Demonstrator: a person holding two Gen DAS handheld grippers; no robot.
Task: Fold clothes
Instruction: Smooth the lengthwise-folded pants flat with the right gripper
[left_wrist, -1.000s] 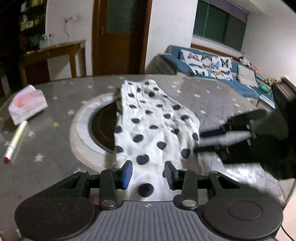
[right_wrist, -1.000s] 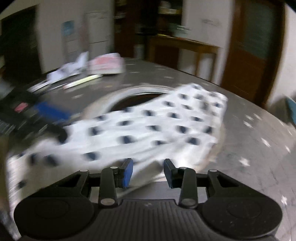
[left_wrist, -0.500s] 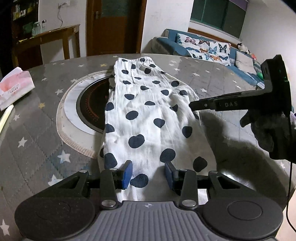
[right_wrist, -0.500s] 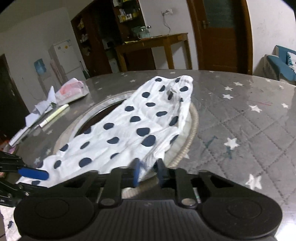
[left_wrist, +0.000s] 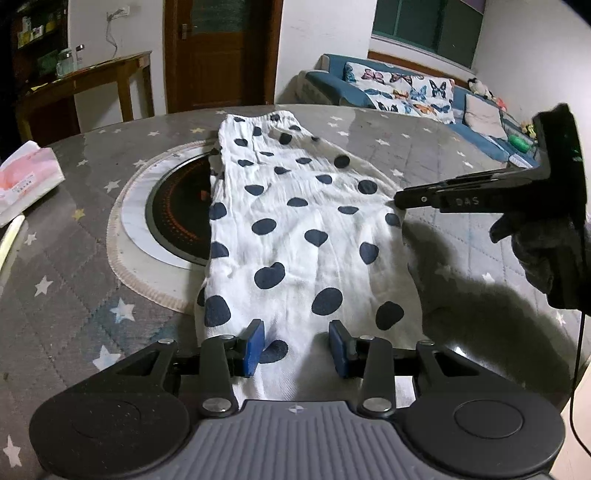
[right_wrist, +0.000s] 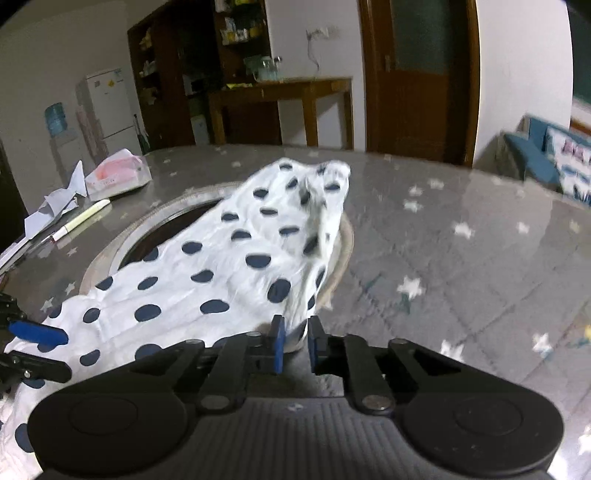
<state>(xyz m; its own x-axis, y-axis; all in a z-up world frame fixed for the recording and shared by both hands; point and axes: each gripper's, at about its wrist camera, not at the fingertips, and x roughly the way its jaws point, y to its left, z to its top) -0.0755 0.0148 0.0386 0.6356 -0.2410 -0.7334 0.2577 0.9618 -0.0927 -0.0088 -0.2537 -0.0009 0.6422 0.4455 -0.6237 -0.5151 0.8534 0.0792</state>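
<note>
A white garment with dark dots (left_wrist: 295, 236) lies stretched flat across the middle of the grey star-patterned surface (left_wrist: 74, 280), running from the near edge toward the far edge, where its gathered waistband end sits. Its left side drapes over part of a round black burner (left_wrist: 177, 214) set in a pale ring in the centre of the surface.

The left hand-held gripper (left_wrist: 296, 349) is at the near edge, its blue-padded fingers (left_wrist: 254, 345) spread wide, one on either side of the cloth's near hem, clamping nothing. The cloth runs between and under them.

The right hand-held gripper (right_wrist: 294, 345) comes in from the right side of the garment. Its blue pads stand close together with a narrow gap, and a bit of the white edge sits in that gap; in the left wrist view its black fingertips (left_wrist: 400, 199) meet the garment's right border. Whether the fabric is truly pinched I cannot tell, as the view is blurred there. A dark-gloved hand (left_wrist: 539, 251) holds that tool.

Toward the left edge of the surface sit a pink tissue pack (right_wrist: 118, 175), a pen (right_wrist: 79, 221) and some crumpled white paper (right_wrist: 51, 208). Beyond the surface are a wooden side table (right_wrist: 280, 92), a brown door (left_wrist: 221, 51) and a blue sofa with butterfly cushions (left_wrist: 406, 92).
</note>
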